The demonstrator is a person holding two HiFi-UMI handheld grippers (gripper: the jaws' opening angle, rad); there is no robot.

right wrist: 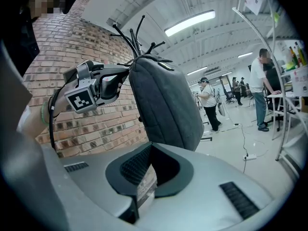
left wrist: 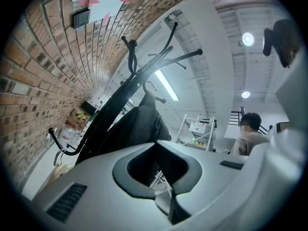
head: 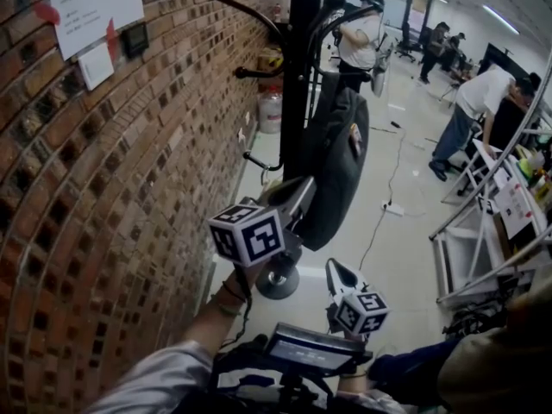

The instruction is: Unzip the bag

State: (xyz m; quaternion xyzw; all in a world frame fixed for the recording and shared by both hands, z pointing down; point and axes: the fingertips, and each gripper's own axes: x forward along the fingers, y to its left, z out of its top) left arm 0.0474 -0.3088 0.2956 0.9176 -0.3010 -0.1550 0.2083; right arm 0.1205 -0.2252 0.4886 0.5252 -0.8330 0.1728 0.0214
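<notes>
Left gripper (head: 307, 188) and right gripper (head: 334, 268), both pressed together, face the plump dark-grey hanging bag (head: 332, 162).

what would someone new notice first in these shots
A dark bag hangs from a black coat rack beside the brick wall. The left gripper is raised close to the bag, the right gripper lower; both are shut and empty. People stand in the hall behind.
</notes>
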